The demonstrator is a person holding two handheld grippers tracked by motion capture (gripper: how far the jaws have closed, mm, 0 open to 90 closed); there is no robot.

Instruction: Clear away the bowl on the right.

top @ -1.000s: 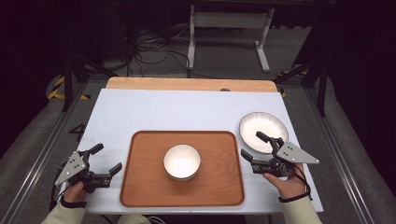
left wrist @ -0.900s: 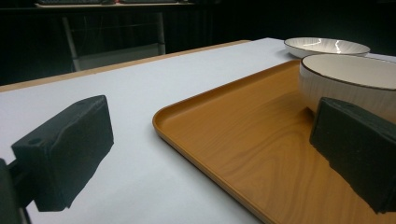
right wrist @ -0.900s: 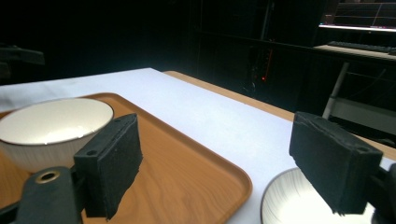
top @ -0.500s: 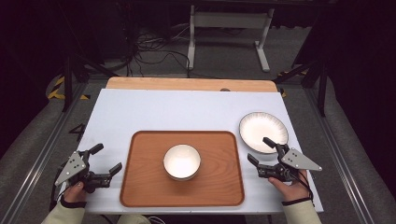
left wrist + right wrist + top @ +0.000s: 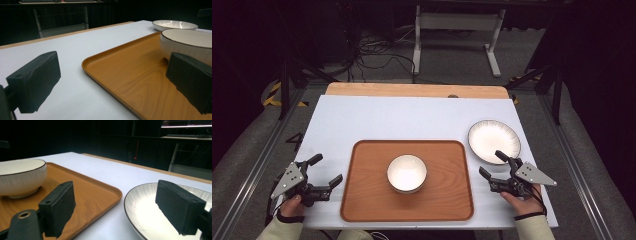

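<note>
Plate point(image 5: 494, 140) lies flat on the white table point(image 5: 412, 120), just right of the tray point(image 5: 362, 200) and just beyond the right gripper point(image 5: 498, 166). That gripper's jaws stand wide apart and hold nothing; in the right gripper view the right jaw hangs over the plate's point(image 5: 150, 212) near part, the left jaw over the tray's point(image 5: 100, 192) corner, and whether either touches cannot be told. The left gripper point(image 5: 326, 171), held at the tray's left edge, is also spread wide and empty; in its own view one jaw stands over the bare table point(image 5: 75, 50), the other over the tray point(image 5: 130, 75) in front of the bowl point(image 5: 185, 41).

The plate is round, shallow, glossy white with fine radial ribs and a thin dark rim. The bowl point(image 5: 407, 173), white with the same dark rim and faintly ribbed sides, sits near the middle of the tray. The tray is a rounded rectangle with wood grain and a low raised lip. The jaw pads are matt black blocks.

The high view gives the whole layout and both hands; the gripper views give the ribbing, the grain and the lip.
</note>
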